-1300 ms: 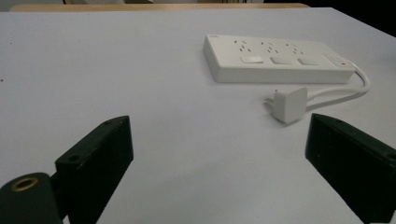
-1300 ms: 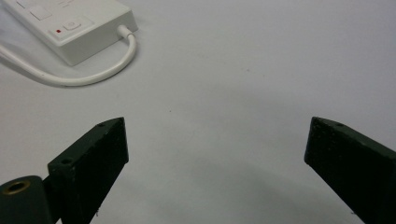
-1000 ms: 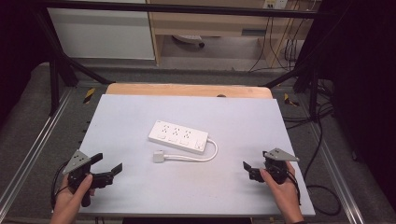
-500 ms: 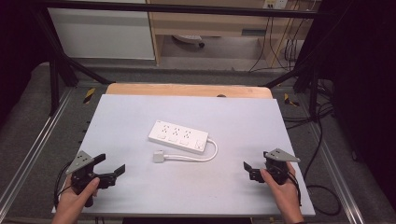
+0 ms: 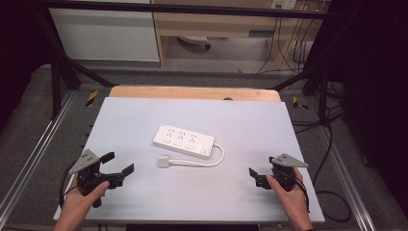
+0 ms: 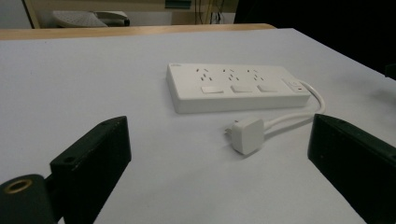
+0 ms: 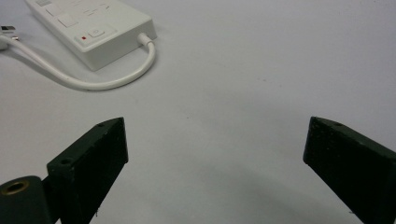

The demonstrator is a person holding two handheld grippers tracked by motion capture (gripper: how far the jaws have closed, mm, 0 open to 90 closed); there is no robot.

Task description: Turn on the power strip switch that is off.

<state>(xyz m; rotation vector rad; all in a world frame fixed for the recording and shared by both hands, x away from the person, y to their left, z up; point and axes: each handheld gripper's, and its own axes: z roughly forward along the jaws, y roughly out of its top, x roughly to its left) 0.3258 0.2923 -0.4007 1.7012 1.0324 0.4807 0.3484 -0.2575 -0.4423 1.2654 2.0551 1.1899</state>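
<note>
A white power strip (image 5: 184,141) lies at the middle of the pale table (image 5: 134,115). Its short cable (image 5: 219,156) loops back to a white plug (image 5: 163,161) lying beside it. My left gripper (image 5: 119,162) is held low at the near left, open and holding nothing, pointing toward the plug. In the left gripper view the power strip (image 6: 236,86) and plug (image 6: 246,135) lie ahead of that gripper (image 6: 218,149). At the near right my right gripper (image 5: 256,178) is also open with nothing in it. In the right gripper view the strip's switch end (image 7: 100,32) sits far upper left of that gripper (image 7: 217,140).
A wooden strip (image 5: 192,92) borders the table's far edge. Metal frame rails (image 5: 33,159) run along both sides, and cables (image 5: 332,202) trail on the floor at the right. A cabinet and shelf stand beyond the table.
My left gripper has shifted slightly forward and to the right, and its jaws look a little wider. The right gripper, power strip and plug have not moved.
</note>
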